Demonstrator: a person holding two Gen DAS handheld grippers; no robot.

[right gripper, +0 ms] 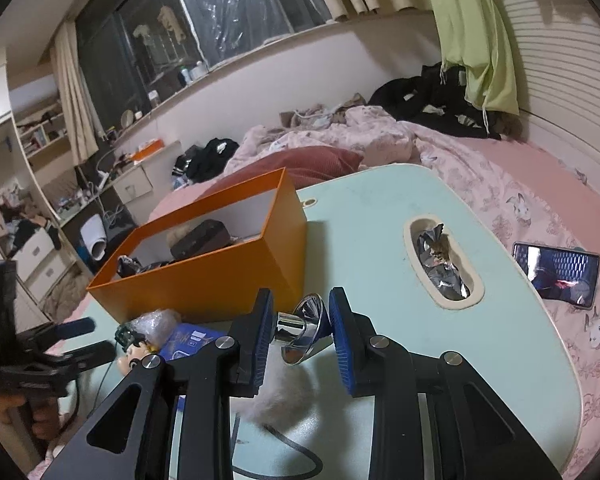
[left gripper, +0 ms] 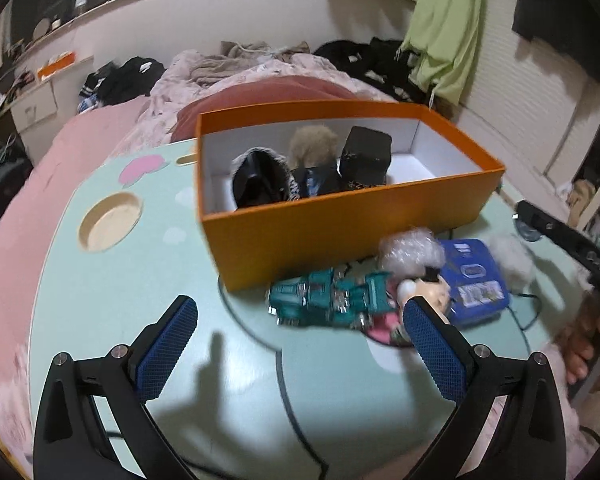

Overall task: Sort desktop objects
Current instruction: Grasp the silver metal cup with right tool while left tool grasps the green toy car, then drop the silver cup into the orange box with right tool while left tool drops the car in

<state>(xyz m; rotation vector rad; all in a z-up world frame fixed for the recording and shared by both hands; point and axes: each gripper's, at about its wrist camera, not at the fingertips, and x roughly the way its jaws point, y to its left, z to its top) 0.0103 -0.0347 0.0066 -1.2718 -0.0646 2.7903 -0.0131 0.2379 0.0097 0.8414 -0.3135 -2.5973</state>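
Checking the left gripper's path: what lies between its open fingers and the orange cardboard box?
In the left wrist view, only bare pale-green tabletop separates the left gripper from the orange cardboard box.

1. Both views have moderate indoor light that seems to come from above; the window (right gripper: pixel 204 12) is dark, with a bright glare spot at its top.
2. The left gripper (left gripper: pixel 300 344) throws soft shadows on the table (left gripper: pixel 112 304).
3. The orange box (left gripper: pixel 340 232) and the toys are blurred by motion.
4. The fisheye lens bends the edges strongly, and the corners are black.
5. The chrome funnel (right gripper: pixel 304 332) shows sharp reflections.
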